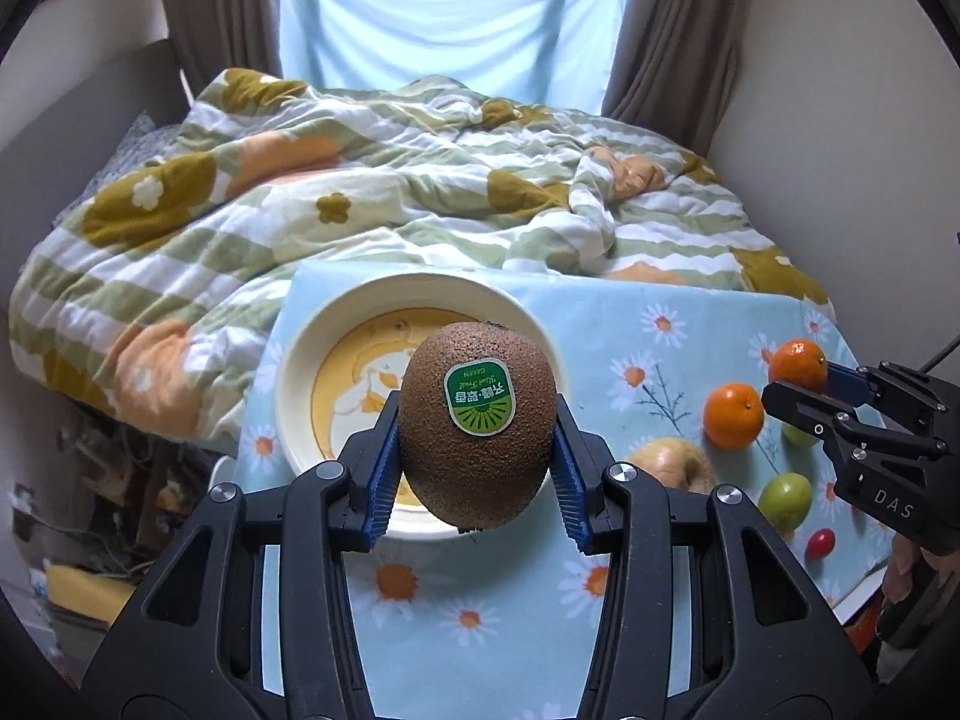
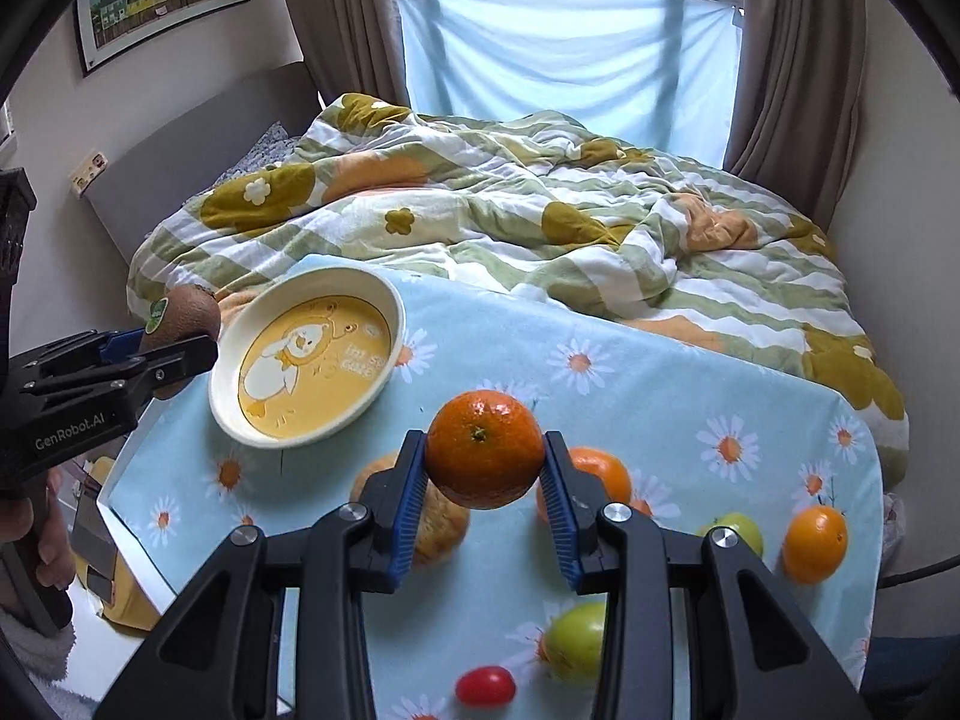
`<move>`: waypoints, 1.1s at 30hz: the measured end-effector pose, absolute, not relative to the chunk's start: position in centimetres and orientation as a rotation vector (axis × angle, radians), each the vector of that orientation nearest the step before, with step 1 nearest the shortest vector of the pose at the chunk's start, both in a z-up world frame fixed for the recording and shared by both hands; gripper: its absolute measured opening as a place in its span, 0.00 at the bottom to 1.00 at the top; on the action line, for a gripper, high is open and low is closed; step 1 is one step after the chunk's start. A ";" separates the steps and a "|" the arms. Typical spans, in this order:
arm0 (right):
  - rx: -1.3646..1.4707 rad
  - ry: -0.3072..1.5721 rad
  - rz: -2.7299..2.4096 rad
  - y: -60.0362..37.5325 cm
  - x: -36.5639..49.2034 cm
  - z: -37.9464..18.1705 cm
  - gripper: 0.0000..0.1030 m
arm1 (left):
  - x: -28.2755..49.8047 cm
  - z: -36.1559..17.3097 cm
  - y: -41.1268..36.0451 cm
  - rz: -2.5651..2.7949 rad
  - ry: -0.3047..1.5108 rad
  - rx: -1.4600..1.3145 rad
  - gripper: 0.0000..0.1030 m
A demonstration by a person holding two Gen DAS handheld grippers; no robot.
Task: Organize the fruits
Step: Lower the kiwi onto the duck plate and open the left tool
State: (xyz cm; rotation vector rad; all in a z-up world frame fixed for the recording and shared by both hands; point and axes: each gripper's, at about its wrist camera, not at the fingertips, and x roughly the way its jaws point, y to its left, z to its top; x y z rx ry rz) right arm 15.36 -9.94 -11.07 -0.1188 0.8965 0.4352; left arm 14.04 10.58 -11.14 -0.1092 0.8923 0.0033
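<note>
Left hand-held gripper [image 1: 477, 450] pinches a kiwi [image 1: 477, 420] mid-frame, above the plate [image 1: 300, 372]. Right hand-held gripper [image 2: 485, 483] pinches a tangerine [image 2: 485, 449] over the tabletop [image 2: 630, 372].

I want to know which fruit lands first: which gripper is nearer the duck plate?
Left. The left gripper holds its kiwi by the plate; the right gripper is farther back.

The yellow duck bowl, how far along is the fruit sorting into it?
Nothing looks done yet: the bowl holds no fruit. In hand: the left gripper has its jaws shut on a kiwi, and the right gripper grips a mandarin. Left on the floral tablecloth: an orange, another orange fruit, two green fruits, a cherry tomato and a yellowish fruit.
</note>
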 end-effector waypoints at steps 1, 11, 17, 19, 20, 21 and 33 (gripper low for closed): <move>-0.111 0.899 0.431 -9.1 15.9 -11.2 0.34 | 14.7 -11.4 11.2 -0.003 0.896 -0.102 0.49; -0.076 0.916 0.382 -4.0 19.6 -12.1 0.34 | 21.0 -15.1 15.2 -0.074 0.935 -0.047 0.49; -0.055 0.934 0.323 -3.7 20.5 -12.7 0.34 | 23.6 -17.7 15.1 -0.129 0.971 0.017 0.49; -0.047 0.941 0.301 -3.7 20.7 -12.9 0.34 | 24.1 -18.5 14.9 -0.144 0.979 0.043 0.49; -0.043 0.945 0.290 -3.8 20.7 -13.0 0.34 | 24.4 -18.9 14.7 -0.151 0.983 0.052 0.49; -0.037 0.948 0.279 -3.8 20.7 -13.1 0.34 | 24.6 -19.1 14.6 -0.158 0.987 0.061 0.49; -0.007 0.956 0.230 -4.8 20.4 -13.0 0.34 | 25.5 -20.5 13.6 -0.160 0.969 0.192 0.86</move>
